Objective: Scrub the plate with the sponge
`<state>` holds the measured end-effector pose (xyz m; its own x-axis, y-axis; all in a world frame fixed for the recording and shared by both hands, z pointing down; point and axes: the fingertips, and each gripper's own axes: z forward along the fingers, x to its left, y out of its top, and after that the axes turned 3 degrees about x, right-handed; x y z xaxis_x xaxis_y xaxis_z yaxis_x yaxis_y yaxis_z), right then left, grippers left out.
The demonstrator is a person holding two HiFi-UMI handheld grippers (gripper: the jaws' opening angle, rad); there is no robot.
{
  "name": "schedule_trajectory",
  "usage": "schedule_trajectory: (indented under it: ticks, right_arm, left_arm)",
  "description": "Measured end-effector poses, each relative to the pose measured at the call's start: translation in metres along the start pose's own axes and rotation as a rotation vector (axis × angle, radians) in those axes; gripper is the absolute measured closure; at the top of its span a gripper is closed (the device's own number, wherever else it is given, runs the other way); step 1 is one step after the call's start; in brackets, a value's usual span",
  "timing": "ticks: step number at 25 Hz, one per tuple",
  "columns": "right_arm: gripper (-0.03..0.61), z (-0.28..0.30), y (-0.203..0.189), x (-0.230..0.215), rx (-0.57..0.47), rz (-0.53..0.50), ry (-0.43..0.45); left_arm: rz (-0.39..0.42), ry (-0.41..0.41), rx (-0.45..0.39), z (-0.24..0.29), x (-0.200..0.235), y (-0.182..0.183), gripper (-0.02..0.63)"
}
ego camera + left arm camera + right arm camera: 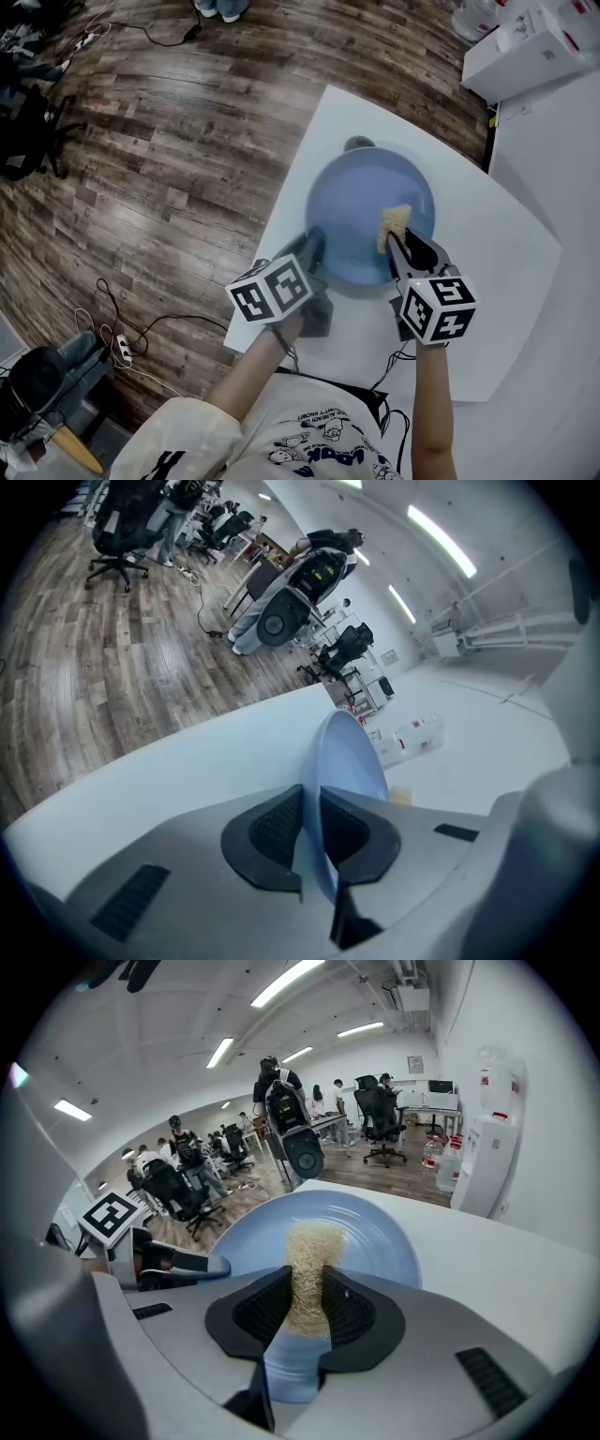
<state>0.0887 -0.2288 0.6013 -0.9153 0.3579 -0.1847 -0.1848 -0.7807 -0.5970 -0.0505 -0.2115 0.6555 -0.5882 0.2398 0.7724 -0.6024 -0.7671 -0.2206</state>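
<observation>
A round blue plate [361,211] lies on the white table [487,281]. My left gripper [314,255] is shut on the plate's near-left rim; in the left gripper view the rim [352,752] runs edge-on between the black pads [272,832]. My right gripper [405,248] is shut on a tan, fibrous sponge [394,225], which rests on the plate's right part. In the right gripper view the sponge [309,1260] stands upright between the jaws over the plate [380,1232], and the left gripper [173,1265] clamps the rim at left.
A small grey object [359,143] sits at the plate's far rim. White boxes [525,47] stand at the back right. Wooden floor [169,141] with cables lies left of the table. A bottle [412,735] lies farther along the table. Office chairs and people are in the background.
</observation>
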Motion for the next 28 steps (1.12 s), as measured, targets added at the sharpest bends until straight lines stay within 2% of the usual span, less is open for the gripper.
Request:
schedule_trajectory:
  ticks: [6, 12, 19, 28]
  right_arm:
    - [0.474, -0.015, 0.01, 0.009, -0.062, 0.021, 0.029]
    - [0.476, -0.053, 0.029, 0.018, -0.113, -0.012, -0.012]
    - [0.474, -0.114, 0.071, 0.032, -0.225, -0.163, -0.151]
    - [0.474, -0.159, 0.093, 0.061, -0.321, -0.257, -0.12]
  left_arm:
    - [-0.037, -0.08, -0.072, -0.013, -0.022, 0.001, 0.584]
    - [-0.034, -0.125, -0.119, -0.04, -0.045, 0.001, 0.584]
    - [0.07, -0.181, -0.197, -0.07, -0.089, 0.005, 0.584]
    - [0.128, -0.246, -0.28, -0.108, -0.138, -0.002, 0.588]
